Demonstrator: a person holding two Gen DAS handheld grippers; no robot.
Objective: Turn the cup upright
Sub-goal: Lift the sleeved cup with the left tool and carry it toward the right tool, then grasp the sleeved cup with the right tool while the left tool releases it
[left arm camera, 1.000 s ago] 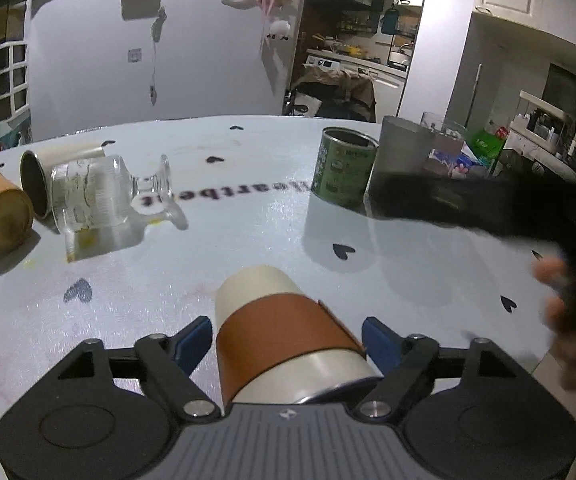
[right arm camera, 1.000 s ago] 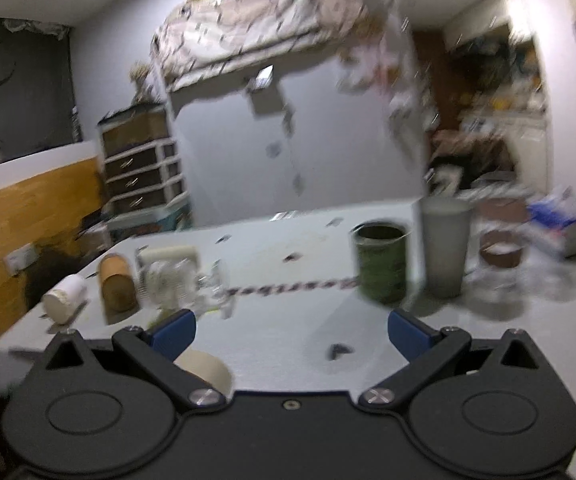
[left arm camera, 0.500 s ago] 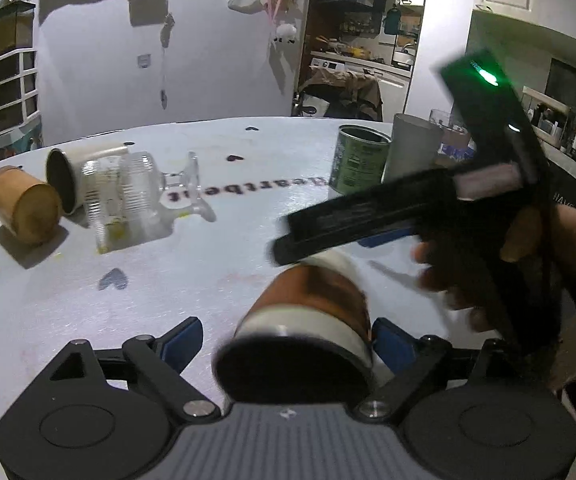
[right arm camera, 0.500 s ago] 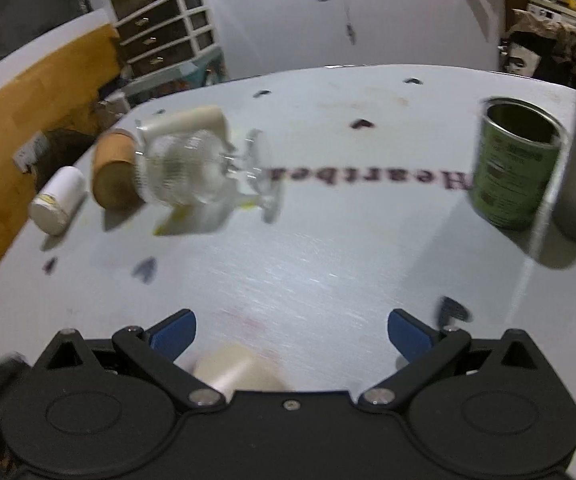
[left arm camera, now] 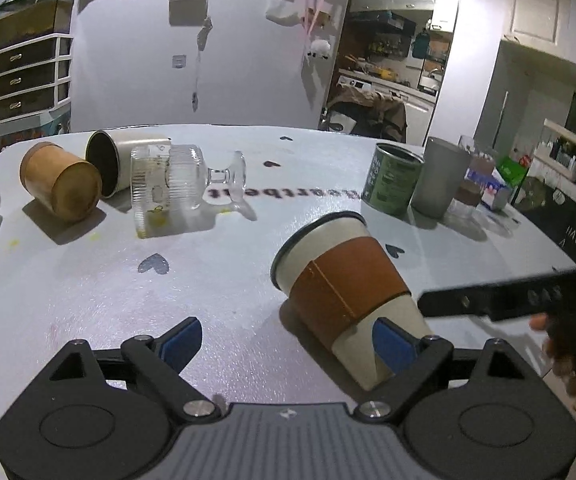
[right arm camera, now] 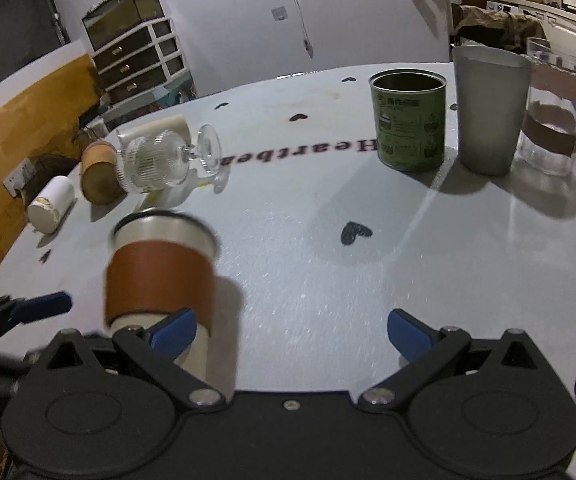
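Worktop [left arm camera: 88, 280], pale grey with dark heart marks, carrying the cups. Compared with the view one second earlier, the cream cup with the brown sleeve [left arm camera: 343, 284] is no longer lying with its base away from the left camera and its body between the left tongs' pads; its dark-rimmed mouth now points up and away, and the cup leans over near the worktop's near edge. In the right wrist view the same cup [right arm camera: 160, 276] looks close to upright and is motion-blurred, so it is probably not yet settled.

Left tongs [left arm camera: 288, 340]: jaws spread wide, the right blue pad just beside or touching the cup's lower wall, the left pad well clear; nothing is gripped. Right tongs [right arm camera: 291, 330]: jaws likewise spread and empty, with the cup beside the left pad rather than between the pads. Half a second ago the right tool crossed over the cup; it now stands off to the side.

Judgement: the flip itself appears largely done, and the cup still needs to come to rest on its base. Ribbed glass goblet [left arm camera: 176, 188] and wooden cup [left arm camera: 62, 182] remain on their sides; green tin [left arm camera: 391, 184] stands upright.
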